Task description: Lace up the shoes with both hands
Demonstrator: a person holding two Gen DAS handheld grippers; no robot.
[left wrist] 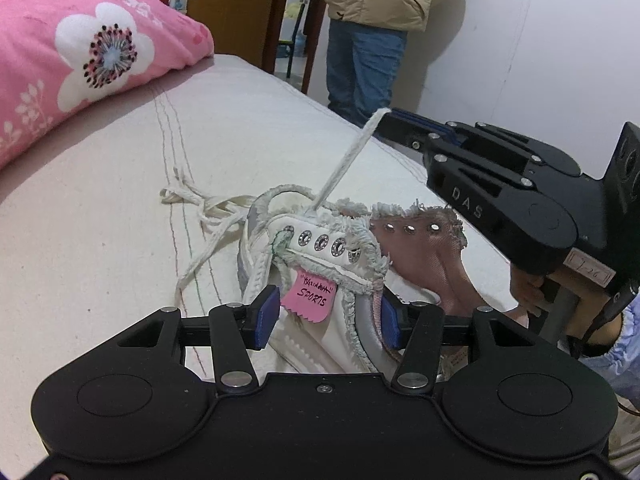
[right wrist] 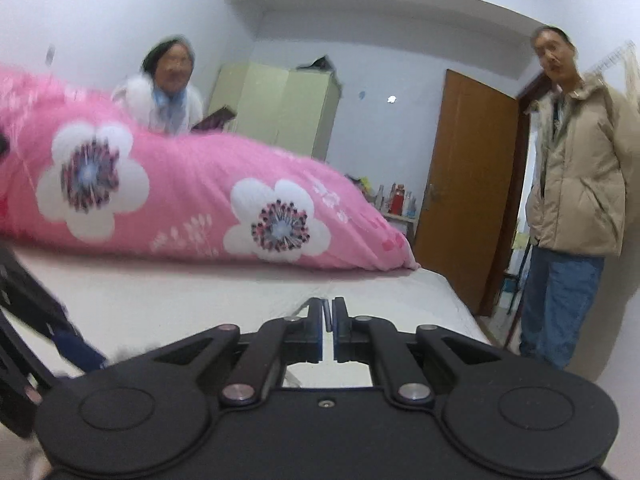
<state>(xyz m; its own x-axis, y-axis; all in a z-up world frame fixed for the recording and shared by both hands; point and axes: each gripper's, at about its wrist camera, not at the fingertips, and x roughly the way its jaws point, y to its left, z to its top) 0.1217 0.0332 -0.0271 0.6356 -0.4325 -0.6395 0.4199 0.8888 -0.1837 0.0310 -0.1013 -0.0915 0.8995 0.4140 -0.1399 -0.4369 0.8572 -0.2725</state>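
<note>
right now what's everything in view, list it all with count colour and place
frayed white-and-pink canvas shoe: 1, white and pink, on the mattress between the left gripper's pads
white flat shoelace: 1, white, taut from the shoe up to the right gripper, rest loose left of the shoe
pink paper tag: 1, pink, on the shoe's tongue
pink flowered quilt: 1, pink with white flowers, far side of the mattress
cream mattress: 1, cream
brown wooden door: 1, brown, open
bystanders: 2, one in a beige padded jacket by the door
left gripper: around the shoe
right gripper: shut on the lace
</note>
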